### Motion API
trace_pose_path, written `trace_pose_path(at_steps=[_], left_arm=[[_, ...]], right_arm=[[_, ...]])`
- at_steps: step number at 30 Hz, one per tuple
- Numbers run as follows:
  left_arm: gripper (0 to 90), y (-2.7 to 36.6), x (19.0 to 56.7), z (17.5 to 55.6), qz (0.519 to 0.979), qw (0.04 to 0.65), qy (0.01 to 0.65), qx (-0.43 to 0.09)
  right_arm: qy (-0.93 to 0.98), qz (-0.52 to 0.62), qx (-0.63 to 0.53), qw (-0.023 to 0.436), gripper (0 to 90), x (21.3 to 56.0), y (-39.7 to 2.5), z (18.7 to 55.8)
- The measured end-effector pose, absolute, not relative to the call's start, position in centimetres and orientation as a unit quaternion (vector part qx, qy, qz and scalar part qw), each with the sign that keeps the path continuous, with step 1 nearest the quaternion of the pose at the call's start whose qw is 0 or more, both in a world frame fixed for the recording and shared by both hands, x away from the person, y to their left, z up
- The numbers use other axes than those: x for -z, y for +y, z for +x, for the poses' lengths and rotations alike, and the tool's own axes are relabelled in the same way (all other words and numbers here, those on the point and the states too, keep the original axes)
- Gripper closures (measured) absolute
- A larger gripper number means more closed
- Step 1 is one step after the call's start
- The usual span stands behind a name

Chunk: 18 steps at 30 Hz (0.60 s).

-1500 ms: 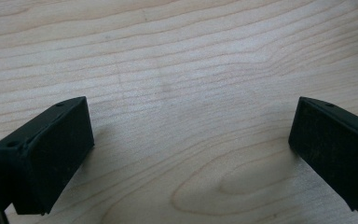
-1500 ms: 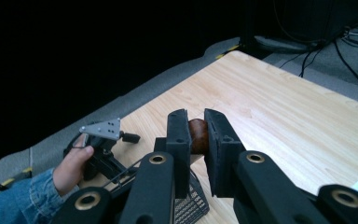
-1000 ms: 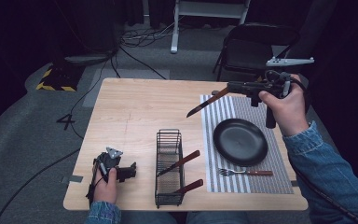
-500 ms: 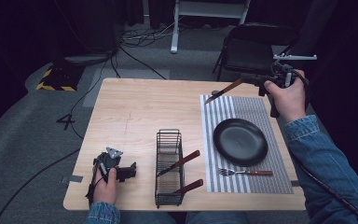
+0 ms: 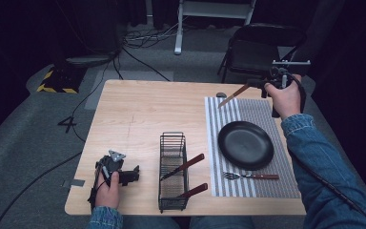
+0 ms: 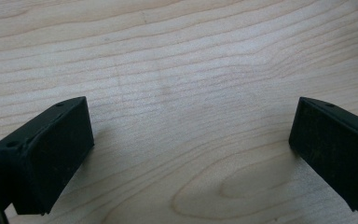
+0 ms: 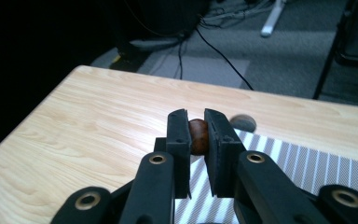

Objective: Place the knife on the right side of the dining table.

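Above the striped placemat (image 5: 257,114), right claw (image 5: 259,84) clamped on knife (image 5: 233,95), tip angled down-left, left claw (image 5: 132,174) apart.

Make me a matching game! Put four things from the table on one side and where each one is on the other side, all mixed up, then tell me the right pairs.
Things:
1. knife
2. fork
3. black plate
4. left gripper

Places:
A. resting on the bare wooden table, jaws wide open
B. in the middle of the striped placemat
C. on the placemat, just in front of the plate
D. held in the air by the right gripper

Pairs: 1-D, 2-C, 3-B, 4-A
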State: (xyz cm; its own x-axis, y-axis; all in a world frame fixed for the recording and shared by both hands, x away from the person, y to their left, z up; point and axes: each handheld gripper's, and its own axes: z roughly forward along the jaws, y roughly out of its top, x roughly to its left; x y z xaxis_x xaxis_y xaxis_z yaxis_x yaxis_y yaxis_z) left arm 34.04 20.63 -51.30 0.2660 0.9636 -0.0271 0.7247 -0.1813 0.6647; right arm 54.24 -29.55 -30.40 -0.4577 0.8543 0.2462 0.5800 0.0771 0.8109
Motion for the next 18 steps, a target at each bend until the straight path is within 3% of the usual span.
trace_pose_path(at_steps=[18], left_arm=[[0.0, 20.6, 51.3, 34.0, 0.741, 0.291, 0.570, -0.205]], right_arm=[[0.713, 0.535, -0.429, 0.142, 81.3, 34.3, -29.9, 56.0]])
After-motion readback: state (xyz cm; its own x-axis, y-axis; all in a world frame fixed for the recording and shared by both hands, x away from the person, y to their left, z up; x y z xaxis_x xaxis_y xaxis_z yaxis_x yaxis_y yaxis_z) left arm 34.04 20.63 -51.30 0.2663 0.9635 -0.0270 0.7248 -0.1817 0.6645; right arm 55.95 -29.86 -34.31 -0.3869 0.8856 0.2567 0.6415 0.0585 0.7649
